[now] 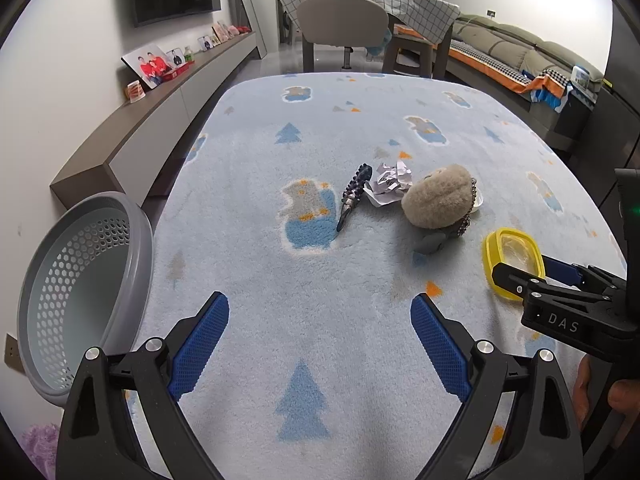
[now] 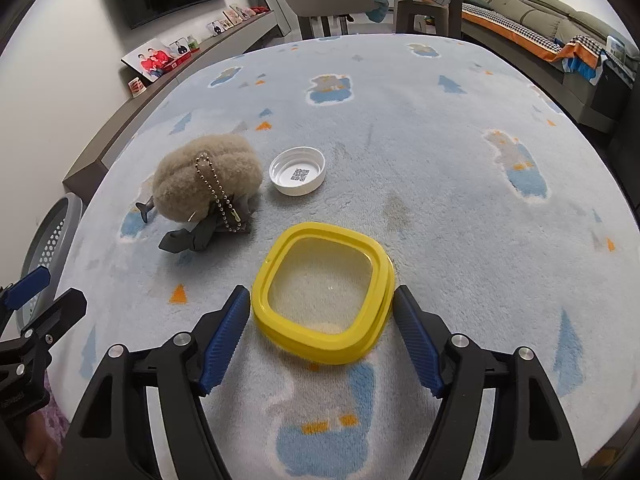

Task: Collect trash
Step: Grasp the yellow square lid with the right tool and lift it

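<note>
1. On the pale blue fleece blanket (image 2: 440,152) printed with trees and bears, a yellow square lid (image 2: 323,294) with a clear centre lies flat, ring side up, one corner turned toward the right gripper (image 2: 320,320).
2. That gripper's jaws stand spread on either side of the lid; the blue pads (image 2: 224,334) sit just beside its left and right edges, and whether they press on it cannot be told.
3. Beyond the lid, a white bottle cap (image 2: 297,171) rests open side up, a printed code inside it.
4. Left of the cap lies a beige plush keychain toy (image 2: 208,186) with a bead chain draped over it and grey fins beneath.
5. From the left wrist view, a crumpled paper scrap (image 1: 390,182) sits just behind the toy, and a dark hair clip (image 1: 352,196) lies beside it, its long axis running from near to far.
6. The left gripper (image 1: 320,344) hangs open over bare blanket, nothing between its jaws.
7. A grey perforated basket (image 1: 86,292) stands at the blanket's left edge, its mouth tipped toward the camera.
</note>
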{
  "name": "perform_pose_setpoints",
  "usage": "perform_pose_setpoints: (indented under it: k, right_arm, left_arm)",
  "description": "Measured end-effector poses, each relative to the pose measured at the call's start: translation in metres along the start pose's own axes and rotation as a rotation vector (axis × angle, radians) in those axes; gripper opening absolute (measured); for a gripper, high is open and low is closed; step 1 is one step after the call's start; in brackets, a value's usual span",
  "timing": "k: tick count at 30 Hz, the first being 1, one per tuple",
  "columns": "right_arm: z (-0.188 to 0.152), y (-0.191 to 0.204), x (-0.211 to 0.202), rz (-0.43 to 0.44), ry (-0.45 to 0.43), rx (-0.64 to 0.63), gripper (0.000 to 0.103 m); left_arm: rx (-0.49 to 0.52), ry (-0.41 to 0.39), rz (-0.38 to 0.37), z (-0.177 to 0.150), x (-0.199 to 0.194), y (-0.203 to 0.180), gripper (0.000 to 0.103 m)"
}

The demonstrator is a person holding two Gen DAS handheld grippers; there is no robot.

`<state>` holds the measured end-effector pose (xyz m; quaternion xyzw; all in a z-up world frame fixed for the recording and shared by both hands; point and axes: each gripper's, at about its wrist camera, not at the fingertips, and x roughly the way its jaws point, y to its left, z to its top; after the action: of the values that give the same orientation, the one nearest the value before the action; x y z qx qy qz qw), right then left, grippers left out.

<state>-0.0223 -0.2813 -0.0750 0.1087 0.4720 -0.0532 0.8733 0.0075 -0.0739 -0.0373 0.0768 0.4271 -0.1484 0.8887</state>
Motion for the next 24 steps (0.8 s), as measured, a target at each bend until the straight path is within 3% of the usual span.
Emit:
perform_pose_setpoints:
  k: [11,24]
  right_arm:
    - [0.000,0.007,0.005,-0.048,-0.025,-0.023,0.072]
    - [-0.002,-0.018,-0.024,0.014,-0.064,0.069,0.070]
  left_arm:
    - [0.006,-0.002,-0.001,-0.003,0.000,-0.001,0.091]
    - [0.035,0.005,-0.012,-0.005,-0.004,-0.015,0.091]
